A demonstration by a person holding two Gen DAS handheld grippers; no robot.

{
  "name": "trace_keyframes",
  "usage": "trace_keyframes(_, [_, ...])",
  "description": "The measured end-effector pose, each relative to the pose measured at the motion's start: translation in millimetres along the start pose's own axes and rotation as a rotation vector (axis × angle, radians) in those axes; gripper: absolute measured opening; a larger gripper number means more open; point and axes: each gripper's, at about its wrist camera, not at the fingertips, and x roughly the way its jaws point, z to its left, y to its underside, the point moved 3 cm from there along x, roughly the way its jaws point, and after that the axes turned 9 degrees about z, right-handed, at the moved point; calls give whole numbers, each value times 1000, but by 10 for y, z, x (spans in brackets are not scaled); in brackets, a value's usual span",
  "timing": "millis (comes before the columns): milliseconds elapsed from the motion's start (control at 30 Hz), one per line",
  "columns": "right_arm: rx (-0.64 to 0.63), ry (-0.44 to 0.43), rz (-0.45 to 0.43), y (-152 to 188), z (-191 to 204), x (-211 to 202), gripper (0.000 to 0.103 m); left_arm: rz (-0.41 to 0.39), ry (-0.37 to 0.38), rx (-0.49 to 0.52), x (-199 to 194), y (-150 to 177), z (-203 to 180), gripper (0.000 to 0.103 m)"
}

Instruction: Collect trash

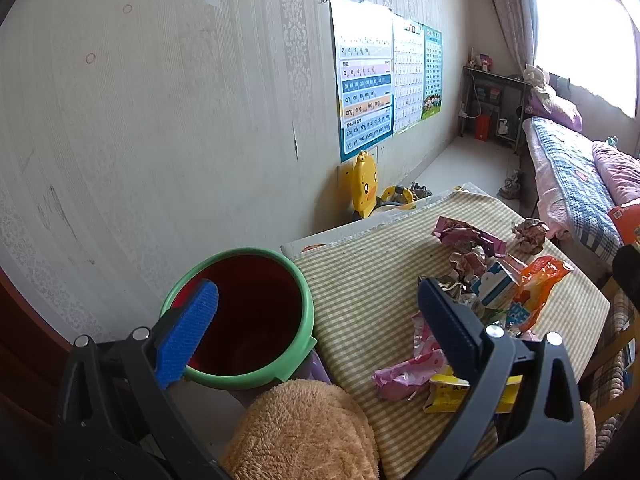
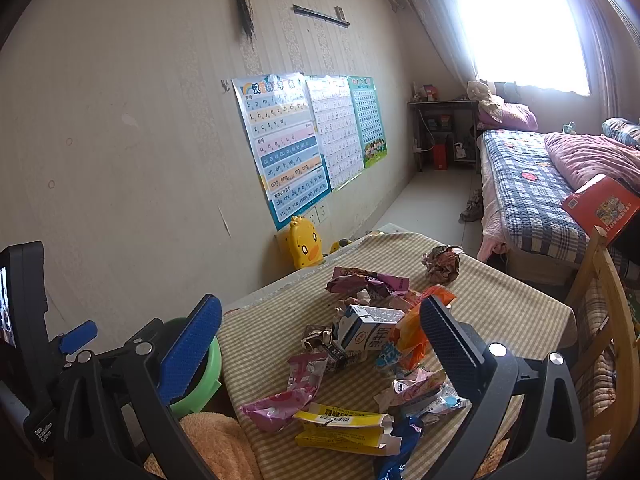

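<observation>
Hovering with jaws spread wide and nothing between them, the left gripper [image 1: 318,304] hangs above the near edge of a table [image 1: 360,280] covered in a striped cloth, its blue finger [image 1: 188,334] over the mouth of a bin [image 1: 240,316] with a green rim and dark red inside. The bin stands beside the table, against the wall, and no rubbish can be seen inside it. The right gripper [image 2: 320,322], jaws likewise parted and holding nothing, is poised over the rubbish heaped on the cloth. In that heap a white milk carton [image 2: 366,332] lies on its side against an orange wrapper [image 2: 412,332], with a crumpled purple wrapper [image 2: 368,282] behind them. Nearer the camera lie a pink wrapper [image 2: 288,394] and a flattened yellow box [image 2: 344,428]. A ball of crumpled paper [image 2: 442,264] sits apart near the far edge. A tan plush toy [image 1: 304,432] rests below the bin at the table's near corner. Beyond, a yellow duck-shaped toy [image 2: 304,246] leans at the wall under a row of posters [image 2: 280,144], and a bed [image 2: 532,192] lies below the bright window.
</observation>
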Motion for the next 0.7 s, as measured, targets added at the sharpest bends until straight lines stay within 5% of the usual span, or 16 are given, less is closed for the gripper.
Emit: trace_keyframes(700, [6,-9,18,30,10,58,96,9,-13,0,42,6,18,98])
